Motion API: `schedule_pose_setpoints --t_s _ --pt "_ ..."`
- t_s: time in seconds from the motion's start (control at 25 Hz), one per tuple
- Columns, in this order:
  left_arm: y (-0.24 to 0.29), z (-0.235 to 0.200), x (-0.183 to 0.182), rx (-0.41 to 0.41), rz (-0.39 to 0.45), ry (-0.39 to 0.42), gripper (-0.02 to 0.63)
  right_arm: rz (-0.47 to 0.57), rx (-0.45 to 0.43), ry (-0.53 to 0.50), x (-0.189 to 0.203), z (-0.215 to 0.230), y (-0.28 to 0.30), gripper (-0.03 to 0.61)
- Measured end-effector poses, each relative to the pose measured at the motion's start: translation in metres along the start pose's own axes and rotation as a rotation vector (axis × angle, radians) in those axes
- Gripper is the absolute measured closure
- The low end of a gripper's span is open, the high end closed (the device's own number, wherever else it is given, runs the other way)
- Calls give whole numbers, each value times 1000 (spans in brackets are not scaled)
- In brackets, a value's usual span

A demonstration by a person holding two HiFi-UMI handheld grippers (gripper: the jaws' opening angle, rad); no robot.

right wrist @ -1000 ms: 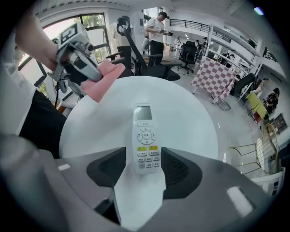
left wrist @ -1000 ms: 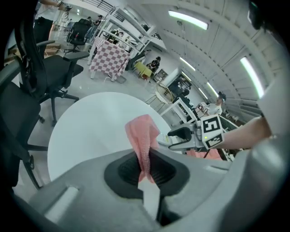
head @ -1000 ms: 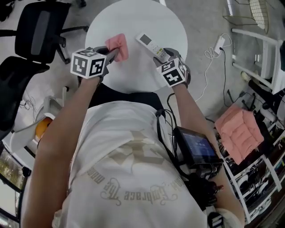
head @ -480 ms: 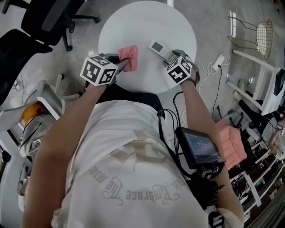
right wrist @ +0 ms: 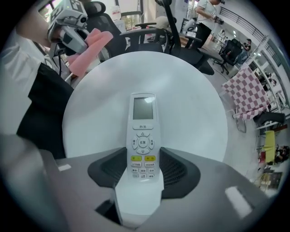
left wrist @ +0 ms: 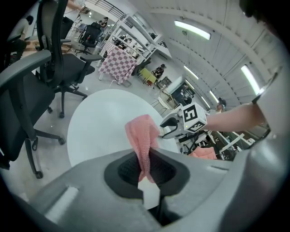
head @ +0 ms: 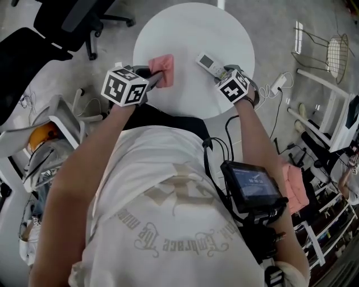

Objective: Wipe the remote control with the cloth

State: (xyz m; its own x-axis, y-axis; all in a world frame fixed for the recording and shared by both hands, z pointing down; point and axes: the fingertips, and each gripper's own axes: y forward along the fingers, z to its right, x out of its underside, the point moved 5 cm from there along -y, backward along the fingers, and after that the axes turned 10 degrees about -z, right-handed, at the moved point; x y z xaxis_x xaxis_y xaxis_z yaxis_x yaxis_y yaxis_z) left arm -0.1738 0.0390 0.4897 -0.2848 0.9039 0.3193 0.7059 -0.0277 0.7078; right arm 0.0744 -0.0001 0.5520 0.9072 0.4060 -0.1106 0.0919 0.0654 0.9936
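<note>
A white remote control (head: pixel 208 63) (right wrist: pixel 142 136) lies over the right side of the round white table (head: pixel 190 33), buttons up. Its near end sits between the jaws of my right gripper (head: pixel 223 73) (right wrist: pixel 144 170), which have just been closing; both pads rest against its sides. The left gripper (head: pixel 154 75) (left wrist: pixel 147 165) is shut on a pink cloth (head: pixel 163 68) (left wrist: pixel 142 140), which it holds over the table's near left part. The cloth stands up out of the jaws, apart from the remote.
Black office chairs (head: pixel 73 17) (left wrist: pixel 27 90) stand left of the table. A white cable and plug (head: pixel 277 84) lie on the floor at the right, with a wire rack (head: pixel 331 39) beyond. A pink cushion (head: pixel 294 188) lies at the lower right.
The right gripper's marker cube has rolled round at the remote's near end. The left gripper keeps the cloth and has drifted a little over the table's near left side.
</note>
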Motion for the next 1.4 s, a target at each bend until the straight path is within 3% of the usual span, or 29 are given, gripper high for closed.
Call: schedule_pose_setpoints --t_s 0.28,0.52,0.68,0.84,1.0,1.24,1.4 --pt "4 6 -7 40 -11 20 594 160 -148 291 6 -13 -8 345" --pt "10 14 -22 135 -22 42 594 394 -291 566 7 -28 -27 345" --pt "9 15 -28 211 -18 48 594 627 -431 689 -7 -41 -48 345" --pt "6 31 -33 345 -22 55 594 885 -567 734 -16 -52 -83 345" --pt "3 53 -34 474 -31 74 594 1059 -649 734 -16 -60 -115 345" --pt "0 84 -29 657 -72 155 594 1242 -772 711 -17 -74 -149 345" --pt "1 98 -27 673 -114 235 594 1319 -819 709 -18 -80 -159 345"
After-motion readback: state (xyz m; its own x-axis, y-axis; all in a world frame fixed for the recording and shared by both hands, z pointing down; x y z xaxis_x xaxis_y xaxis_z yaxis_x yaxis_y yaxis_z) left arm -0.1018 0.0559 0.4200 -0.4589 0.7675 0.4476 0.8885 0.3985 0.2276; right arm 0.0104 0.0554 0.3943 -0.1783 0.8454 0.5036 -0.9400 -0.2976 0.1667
